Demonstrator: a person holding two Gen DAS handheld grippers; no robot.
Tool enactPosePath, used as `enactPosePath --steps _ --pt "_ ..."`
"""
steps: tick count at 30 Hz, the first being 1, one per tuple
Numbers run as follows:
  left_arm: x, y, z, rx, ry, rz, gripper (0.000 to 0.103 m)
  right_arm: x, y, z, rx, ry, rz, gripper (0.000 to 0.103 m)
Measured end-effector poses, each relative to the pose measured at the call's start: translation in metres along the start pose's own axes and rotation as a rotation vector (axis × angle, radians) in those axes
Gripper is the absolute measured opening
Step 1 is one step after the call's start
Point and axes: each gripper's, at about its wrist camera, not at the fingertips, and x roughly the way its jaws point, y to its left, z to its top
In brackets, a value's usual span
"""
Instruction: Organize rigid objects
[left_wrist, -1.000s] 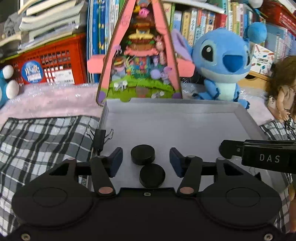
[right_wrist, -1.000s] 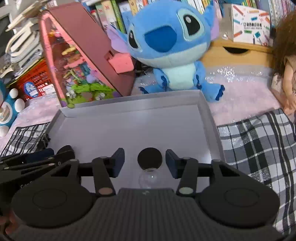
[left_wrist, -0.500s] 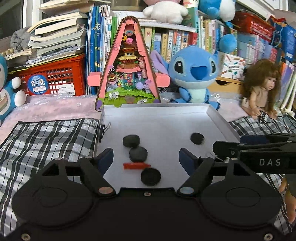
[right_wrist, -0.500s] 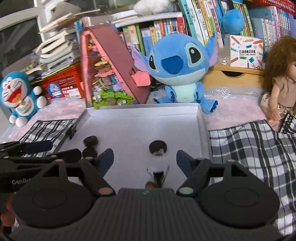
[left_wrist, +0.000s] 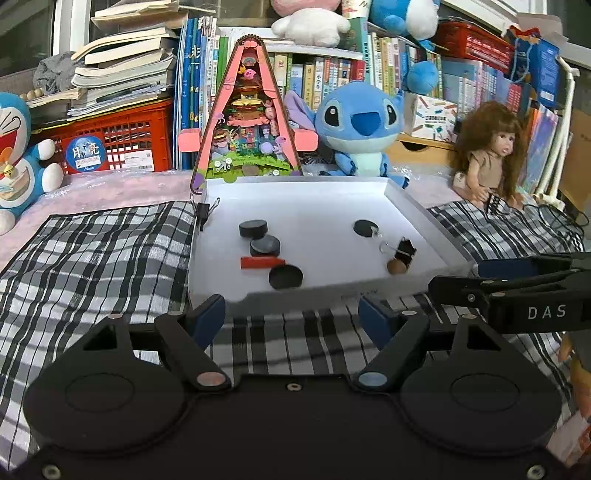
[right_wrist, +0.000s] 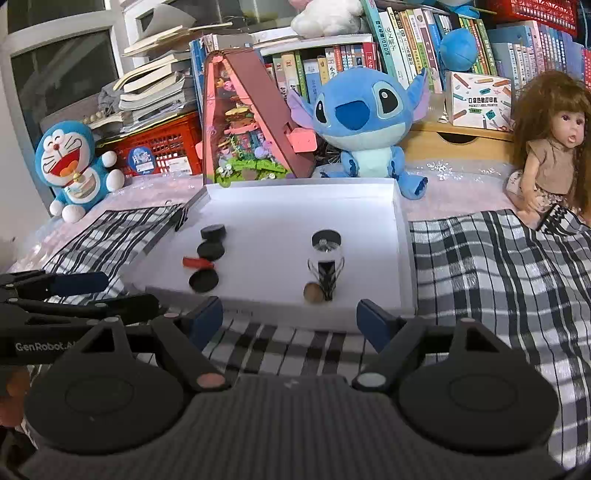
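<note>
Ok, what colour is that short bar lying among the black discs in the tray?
Red. The bar shows best in the left wrist view.

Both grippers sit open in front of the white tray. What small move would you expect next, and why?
Probably the left gripper reaching forward to the nearest black disc: it lies in the white tray just ahead of the open fingers, apart from the red stick.

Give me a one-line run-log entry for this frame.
left gripper: open, empty | right gripper: open, empty | both short of white tray | tray holds black discs, red stick, binder clip
</note>
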Motion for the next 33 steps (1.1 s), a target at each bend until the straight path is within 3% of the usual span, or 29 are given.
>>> enactPosePath --steps 33 --pt "-0.057 -0.016 -0.089 0.081 -0.018 -0.042 0.079 -0.042 0.017 -0.073 -0.136 -0.001 -0.004 0.089"
